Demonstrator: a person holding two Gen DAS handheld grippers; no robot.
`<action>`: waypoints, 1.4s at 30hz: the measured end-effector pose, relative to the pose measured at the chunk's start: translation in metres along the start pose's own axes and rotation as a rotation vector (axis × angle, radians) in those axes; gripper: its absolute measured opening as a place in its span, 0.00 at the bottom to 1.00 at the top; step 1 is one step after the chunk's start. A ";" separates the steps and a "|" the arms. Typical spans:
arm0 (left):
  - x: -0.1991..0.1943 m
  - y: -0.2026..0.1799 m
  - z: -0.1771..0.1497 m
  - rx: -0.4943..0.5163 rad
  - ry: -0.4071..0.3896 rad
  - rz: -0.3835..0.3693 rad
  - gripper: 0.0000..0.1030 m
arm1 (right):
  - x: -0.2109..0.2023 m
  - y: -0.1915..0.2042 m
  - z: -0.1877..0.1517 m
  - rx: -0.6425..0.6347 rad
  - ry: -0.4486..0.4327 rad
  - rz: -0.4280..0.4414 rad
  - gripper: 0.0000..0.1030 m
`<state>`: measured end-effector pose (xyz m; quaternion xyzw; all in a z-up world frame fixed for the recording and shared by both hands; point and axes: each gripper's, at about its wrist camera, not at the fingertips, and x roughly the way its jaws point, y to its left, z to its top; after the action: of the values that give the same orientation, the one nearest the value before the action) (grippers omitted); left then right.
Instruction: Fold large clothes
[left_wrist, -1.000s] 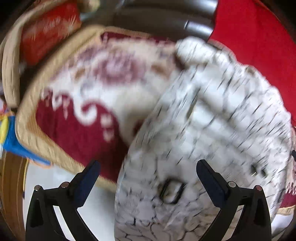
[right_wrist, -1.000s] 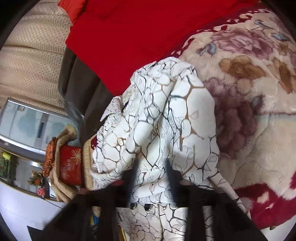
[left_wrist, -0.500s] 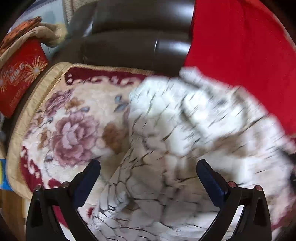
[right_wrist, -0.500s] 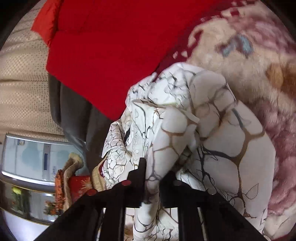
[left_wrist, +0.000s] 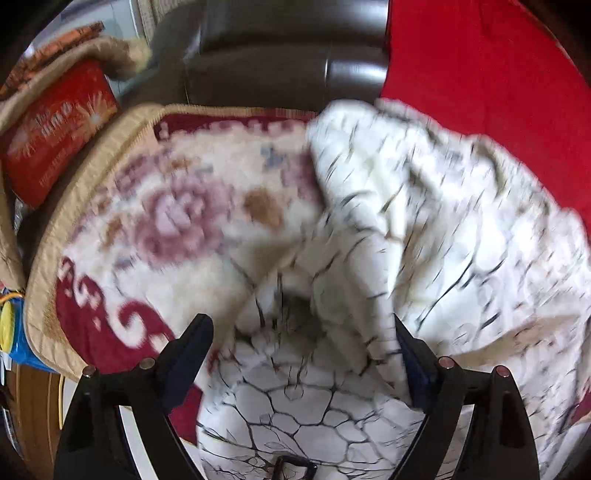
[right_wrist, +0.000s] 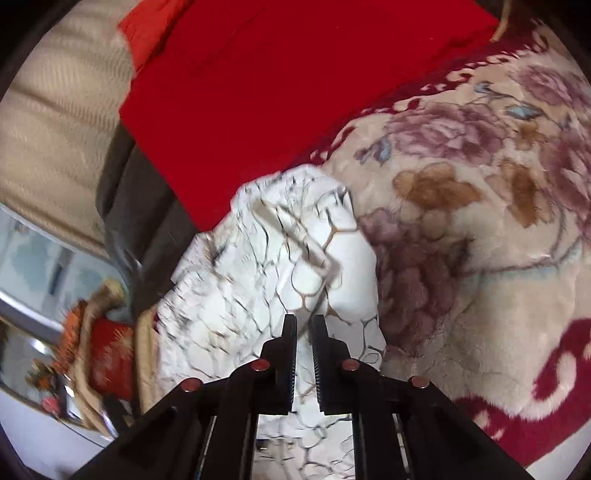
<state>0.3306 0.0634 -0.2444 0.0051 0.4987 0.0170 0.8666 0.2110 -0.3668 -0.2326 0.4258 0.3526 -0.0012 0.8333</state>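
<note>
A large white garment with a dark crackle print (left_wrist: 424, 240) lies bunched on a floral blanket (left_wrist: 177, 221). In the left wrist view my left gripper (left_wrist: 303, 332) is open, its jaws wide apart over the near part of the garment, gripping nothing. In the right wrist view the garment (right_wrist: 258, 280) hangs in folds in front of my right gripper (right_wrist: 303, 325), whose jaws are nearly together and pinch a fold of the cloth.
A red cloth (left_wrist: 480, 74) covers the dark sofa back (left_wrist: 277, 62); it also shows in the right wrist view (right_wrist: 277, 92). A red box (left_wrist: 55, 125) sits left of the blanket. A blue and yellow item (left_wrist: 13, 336) lies at the left edge.
The garment was lifted and shifted right across the blanket, uncovering more of the floral pattern. My right gripper stays shut on the cloth; my left gripper stays open.
</note>
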 end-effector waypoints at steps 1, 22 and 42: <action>-0.012 -0.001 0.008 -0.006 -0.043 -0.001 0.89 | -0.003 0.009 0.007 -0.026 -0.017 0.013 0.11; 0.015 -0.033 0.000 0.136 0.074 -0.058 0.89 | 0.085 0.032 0.013 -0.242 0.338 -0.165 0.23; -0.007 -0.022 -0.004 0.127 -0.034 0.004 0.89 | 0.036 0.044 0.018 -0.265 0.104 -0.085 0.63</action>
<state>0.3241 0.0415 -0.2412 0.0615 0.4838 -0.0132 0.8729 0.2615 -0.3407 -0.2156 0.2964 0.4101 0.0320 0.8619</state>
